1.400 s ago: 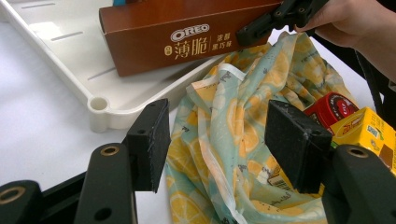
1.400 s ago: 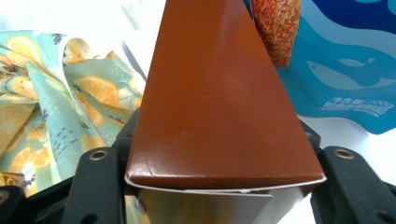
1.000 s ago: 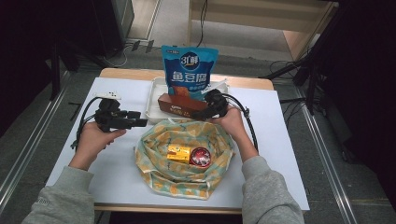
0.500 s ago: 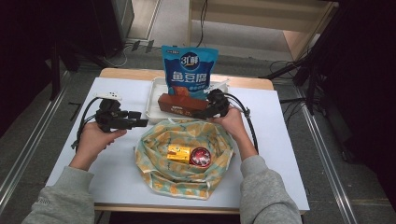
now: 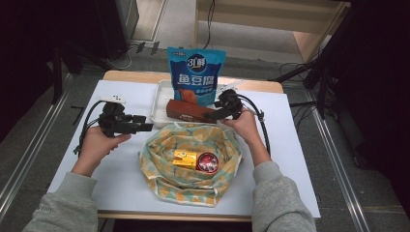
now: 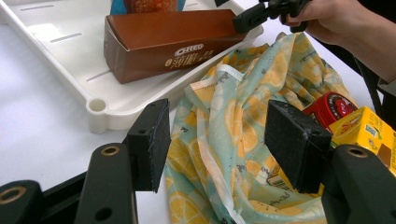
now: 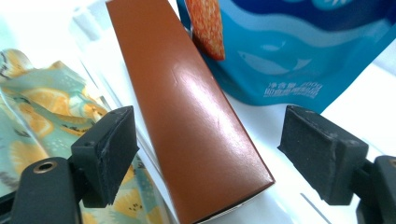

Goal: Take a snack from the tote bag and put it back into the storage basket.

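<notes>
Both grippers gape: right gripper [image 7: 208, 156], just opening, straddles 1 brown box [image 7: 187, 116]; left gripper [image 6: 217, 144] empty.

Box [image 5: 186, 111] lies in tray [image 5: 159, 104], behind cloth bag [image 5: 188, 164]

One white tray [image 5: 159, 104] near the far edge of the table [image 5: 300, 159], carrying one long brown biscuit box [image 5: 186, 111] and one blue snack pouch [image 5: 196, 72] standing upright. One lemon-print fabric bag [image 5: 159, 164] toward the near edge, mouth open, with two items inside: one yellow carton [image 5: 185, 158] and one round red tin [image 5: 207, 162]. Two hand-held grippers: one left gripper [image 5: 145, 126], one right gripper [image 5: 209, 116]. Two hands, two grey sleeves.
</notes>
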A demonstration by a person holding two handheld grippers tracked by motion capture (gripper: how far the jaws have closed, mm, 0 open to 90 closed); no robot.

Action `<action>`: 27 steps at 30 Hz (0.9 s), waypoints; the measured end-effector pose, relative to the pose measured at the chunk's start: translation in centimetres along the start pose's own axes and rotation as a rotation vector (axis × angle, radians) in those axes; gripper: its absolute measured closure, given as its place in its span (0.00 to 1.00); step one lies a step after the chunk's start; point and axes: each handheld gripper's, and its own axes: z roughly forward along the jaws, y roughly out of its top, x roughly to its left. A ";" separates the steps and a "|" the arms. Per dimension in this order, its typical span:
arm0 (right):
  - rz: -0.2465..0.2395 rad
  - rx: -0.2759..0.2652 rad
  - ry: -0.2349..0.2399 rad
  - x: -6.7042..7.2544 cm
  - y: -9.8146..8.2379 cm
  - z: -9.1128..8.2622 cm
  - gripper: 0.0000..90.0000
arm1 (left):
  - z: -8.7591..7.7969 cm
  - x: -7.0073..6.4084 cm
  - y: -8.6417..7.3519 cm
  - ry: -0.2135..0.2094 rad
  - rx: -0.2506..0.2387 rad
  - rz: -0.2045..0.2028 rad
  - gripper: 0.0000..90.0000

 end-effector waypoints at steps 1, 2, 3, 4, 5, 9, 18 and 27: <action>-0.003 -0.003 -0.004 0.2 0.1 -0.2 0.22 | 0.0 0.0 0.0 -0.001 -0.001 0.000 0.46; -0.007 -0.006 -0.021 0.5 0.3 -0.5 0.23 | 0.0 0.0 0.0 0.000 -0.001 0.000 0.46; -0.008 -0.010 -0.029 0.6 0.4 -0.6 0.24 | 0.0 0.0 0.0 0.001 -0.002 -0.001 0.46; -0.010 -0.019 -0.020 0.9 0.5 -0.9 0.28 | -0.1 -0.1 0.0 0.003 0.000 -0.001 0.46; -0.012 -0.024 -0.018 1.1 0.6 -1.0 0.30 | -0.1 -0.1 0.1 0.006 0.002 0.000 0.46; -0.006 -0.068 -0.007 1.9 0.8 -1.5 0.40 | -0.2 -0.2 0.2 0.006 -0.004 0.001 0.47; 0.010 -0.062 0.021 3.4 0.2 -0.2 0.65 | -0.2 -0.2 0.1 0.007 0.002 0.000 0.47; -0.014 -0.028 0.063 4.6 0.4 1.5 0.89 | -0.2 -0.1 -0.1 0.007 0.005 0.000 0.47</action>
